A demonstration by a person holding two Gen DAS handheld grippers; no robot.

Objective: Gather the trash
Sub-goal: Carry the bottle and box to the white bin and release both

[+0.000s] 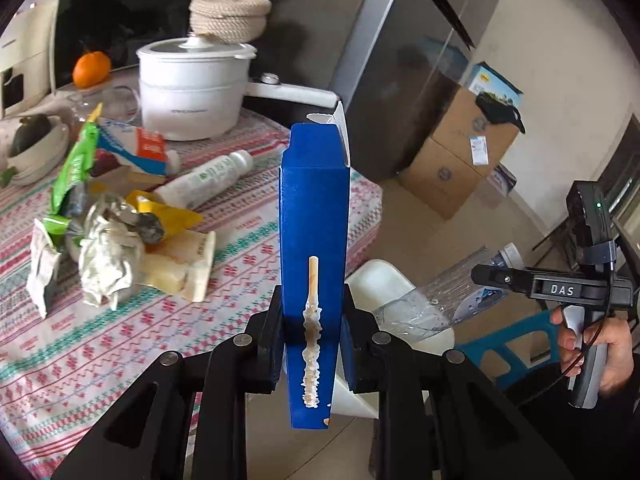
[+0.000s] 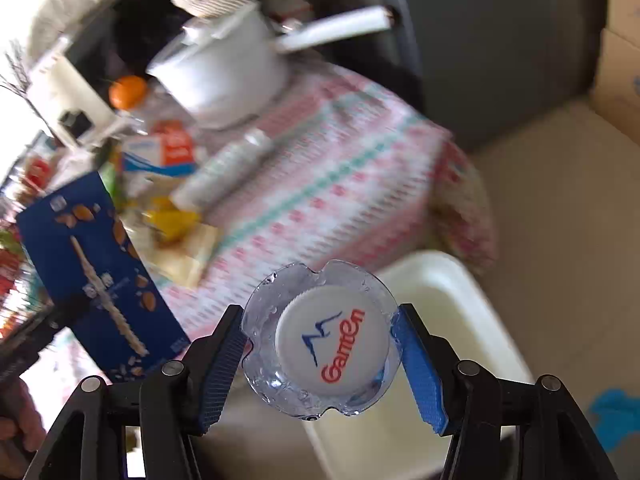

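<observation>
My left gripper (image 1: 312,344) is shut on a flattened blue carton (image 1: 314,232) that stands upright between the pads, beyond the table's edge. The same blue carton (image 2: 100,280) shows at the left of the right wrist view. My right gripper (image 2: 320,352) is shut on a clear plastic bottle (image 2: 332,340), seen end-on with its white printed cap toward the camera. That gripper, held by a hand, also appears at the right of the left wrist view, with the clear bottle (image 1: 436,300) sticking out leftward. More trash lies on the table: crumpled foil wrappers (image 1: 108,256), a green wrapper (image 1: 76,164).
A white pot (image 1: 192,88) with a long handle, an orange (image 1: 91,69) and a white squeeze bottle (image 1: 208,180) sit on the patterned tablecloth (image 1: 248,208). A white bin (image 2: 448,320) stands on the floor by the table. Cardboard boxes (image 1: 460,152) are stacked near the fridge.
</observation>
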